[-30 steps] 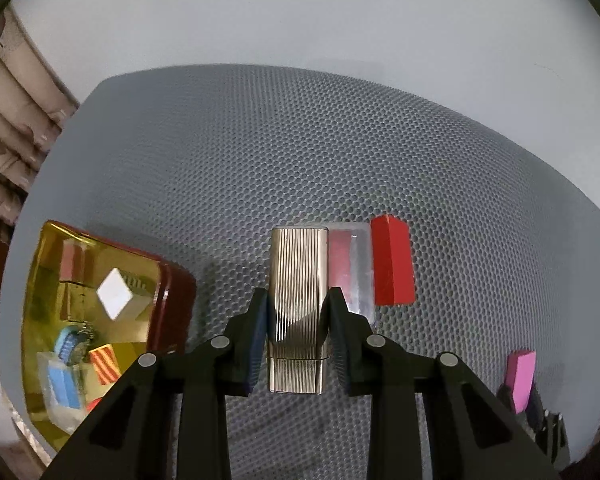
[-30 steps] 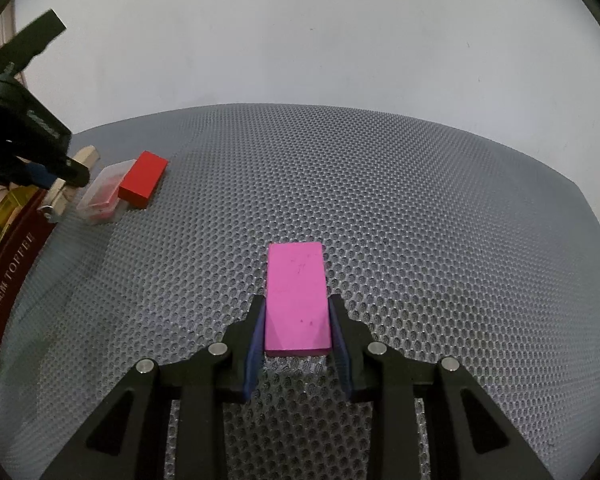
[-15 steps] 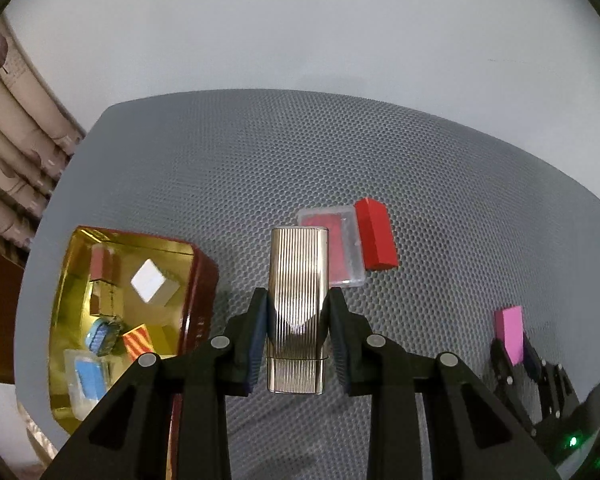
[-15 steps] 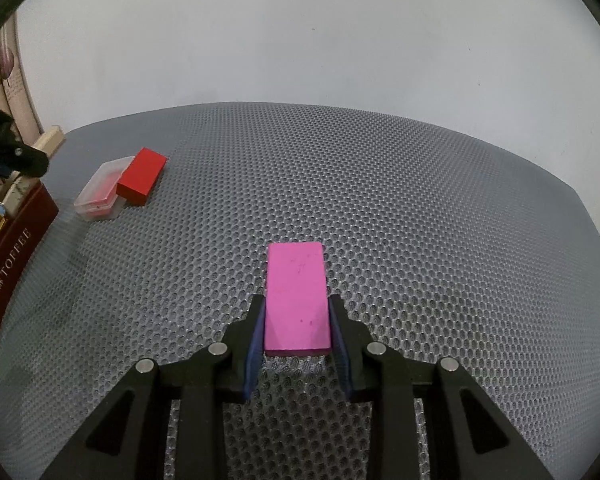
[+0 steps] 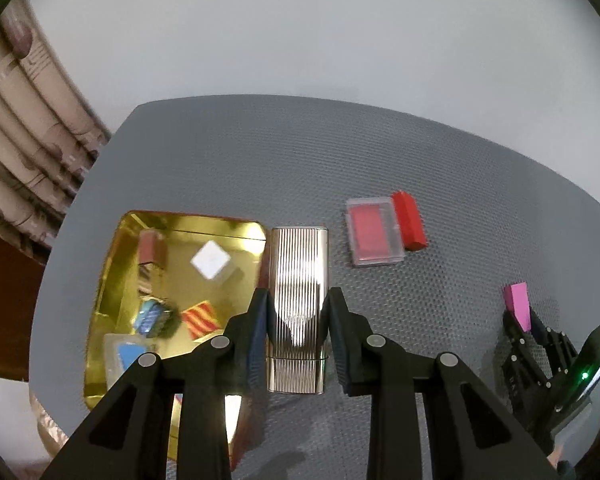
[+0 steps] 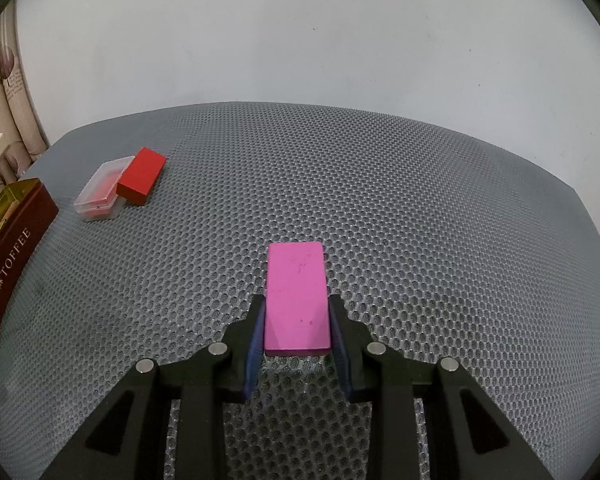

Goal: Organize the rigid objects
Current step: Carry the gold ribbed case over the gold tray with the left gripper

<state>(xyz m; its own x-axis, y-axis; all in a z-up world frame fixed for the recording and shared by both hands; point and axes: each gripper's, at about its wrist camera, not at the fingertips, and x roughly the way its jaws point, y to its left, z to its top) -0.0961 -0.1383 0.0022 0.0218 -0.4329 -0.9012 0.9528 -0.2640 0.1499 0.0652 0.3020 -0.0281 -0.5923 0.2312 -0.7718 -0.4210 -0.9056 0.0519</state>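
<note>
here, item by item. left hand-held gripper (image 5: 298, 320): pitched steeply downward above the table (image 5: 260, 160), jaws clamped on the long sides of a ribbed metal case (image 5: 299, 304); the case is a flat, round-cornered oblong, silver-gold with fine vertical fluting and a seam near its lower end, and it hangs just beside the right rim of the open tin (image 5: 112, 280).

right hand-held gripper (image 6: 298, 330): angled down toward the table, blue-padded jaws clenched on a pink block (image 6: 296, 296); the block is a smooth, matte, flat rectangle with a few faint scuffs, lying low over the mesh, and whether it touches cannot be told.

table: grey surface with a honeycomb mesh texture, rounded edge, plain pale wall behind.

tin: rectangular, mirror-gold inside, dark red outside with pale lettering; it holds several small pieces, among them a white square, a red-and-yellow striped piece and blue ones, blurred.

clear plastic box (image 5: 374, 232): shallow, lidded, with red contents, lying flat on the mesh.

red block (image 5: 409, 220): solid, glossy oblong, touching the box's right side.
</note>
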